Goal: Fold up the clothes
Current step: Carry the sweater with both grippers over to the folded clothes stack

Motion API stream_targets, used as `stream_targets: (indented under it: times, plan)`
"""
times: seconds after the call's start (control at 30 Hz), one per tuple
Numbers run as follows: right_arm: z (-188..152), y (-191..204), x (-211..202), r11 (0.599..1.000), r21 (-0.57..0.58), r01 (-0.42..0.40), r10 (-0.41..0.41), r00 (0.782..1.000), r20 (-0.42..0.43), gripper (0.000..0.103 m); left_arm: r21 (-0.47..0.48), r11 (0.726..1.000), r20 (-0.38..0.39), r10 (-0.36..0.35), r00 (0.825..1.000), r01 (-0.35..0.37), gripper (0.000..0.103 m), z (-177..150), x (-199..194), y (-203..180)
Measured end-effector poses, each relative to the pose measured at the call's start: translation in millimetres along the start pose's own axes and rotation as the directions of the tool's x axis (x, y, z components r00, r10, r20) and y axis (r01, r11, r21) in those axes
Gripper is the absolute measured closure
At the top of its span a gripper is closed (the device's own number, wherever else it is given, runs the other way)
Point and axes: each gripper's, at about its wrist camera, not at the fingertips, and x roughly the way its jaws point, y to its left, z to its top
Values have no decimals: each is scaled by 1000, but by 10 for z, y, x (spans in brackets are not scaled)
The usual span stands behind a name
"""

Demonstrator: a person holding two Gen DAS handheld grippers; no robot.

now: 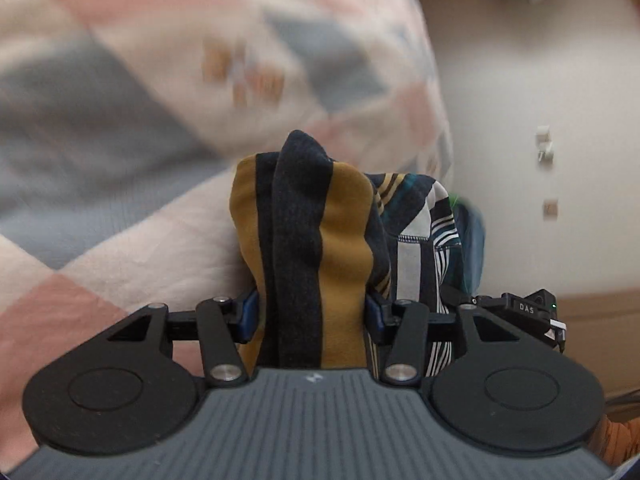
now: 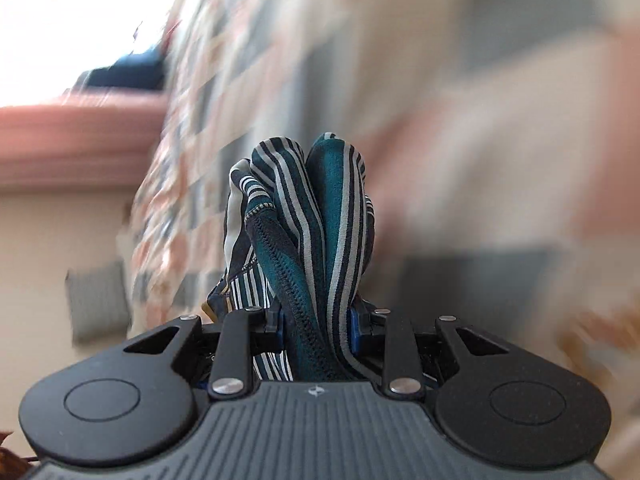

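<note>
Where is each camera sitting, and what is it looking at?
Left wrist: rides the left gripper, looking along its fingers at bunched mustard-and-navy cloth, a patchwork quilt behind.
Right wrist: rides the right gripper, facing bunched teal-striped cloth, the quilt blurred.
Shared: both seem to grip one striped garment; no hand shows.

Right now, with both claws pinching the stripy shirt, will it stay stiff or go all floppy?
Probably floppy: the stripy shirt bunches into soft folds between the left claw pads. It likely weighs little, since the right claw holds a thin pinch of it. Its loose parts will probably dangle over the patchwork blanket.
</note>
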Motion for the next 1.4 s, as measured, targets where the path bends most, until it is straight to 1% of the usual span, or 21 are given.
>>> stream_targets:
  times: [0.03,0.1,0.13,0.17,0.2,0.3,0.33,0.37,0.43,0.5,0.63,0.7,0.73,0.77,0.8,0.87,0.97,1.03,1.1,1.27,1.4]
  plan:
    - [-84,-182,-29,999,21,26,-26,999,21,74,11,1000,-3,-7,1000,7,55,6,72,21]
    - [-169,-446,-24,999,38,-22,20,998,62,74,30,999,-3,-25,1000,25,53,45,84,41]
    - [-156,-465,-4,999,7,-40,40,997,73,73,36,999,-6,-31,1000,31,52,46,65,61]
    - [-138,-470,18,998,-29,-55,57,995,81,64,28,999,-8,-41,999,41,51,25,44,96]
    - [-108,-467,54,996,-56,-73,77,994,72,61,9,998,-10,-57,998,57,51,-11,25,133]
    - [-14,-468,129,983,-113,-143,147,989,22,41,-58,992,-6,-115,993,115,50,-48,1,234]
    - [20,-471,143,976,-129,-174,176,984,1,28,-72,989,2,-127,992,127,50,-58,-14,242]
    - [49,-459,135,966,-146,-213,211,977,-28,11,-80,988,12,-132,991,132,50,-62,-13,240]
    - [73,-383,123,942,-215,-257,247,966,-75,4,-81,987,35,-133,990,136,47,-105,-12,224]
    - [138,-317,121,937,-269,-224,201,973,-112,8,-80,986,67,-138,988,143,45,-165,-30,208]
    - [227,-391,242,946,-288,-150,108,982,-157,26,-119,981,122,-139,983,154,42,-289,-48,260]
    - [232,-455,314,949,-275,-157,110,978,-178,34,-118,982,140,-132,981,149,42,-332,-40,269]
    - [238,-492,351,951,-261,-164,118,976,-182,42,-113,984,146,-122,982,140,41,-342,-27,269]
    - [242,-523,374,953,-246,-177,134,974,-184,53,-108,987,150,-105,983,122,42,-339,-2,261]
    - [235,-556,388,954,-235,-187,146,973,-180,59,-101,990,158,-81,984,97,52,-334,9,224]
    - [167,-570,356,954,-240,-181,145,976,-160,68,-59,998,183,-24,983,36,58,-333,-18,72]
    - [78,-589,286,952,-241,-187,158,978,-133,72,28,997,218,63,974,-71,62,-380,-92,-273]
    - [54,-614,215,949,-227,-221,196,972,-126,73,34,996,238,75,968,-86,63,-420,-130,-454]
    - [91,-745,-111,948,-213,-236,226,972,-71,73,52,994,247,78,966,-94,63,-415,-82,-673]
    - [199,-1094,-984,945,-182,-272,290,954,79,73,168,984,200,31,979,-66,63,-225,516,-1480]
    - [284,-1373,-1682,939,-161,-303,332,922,199,73,290,957,134,-60,989,18,64,12,1252,-2278]
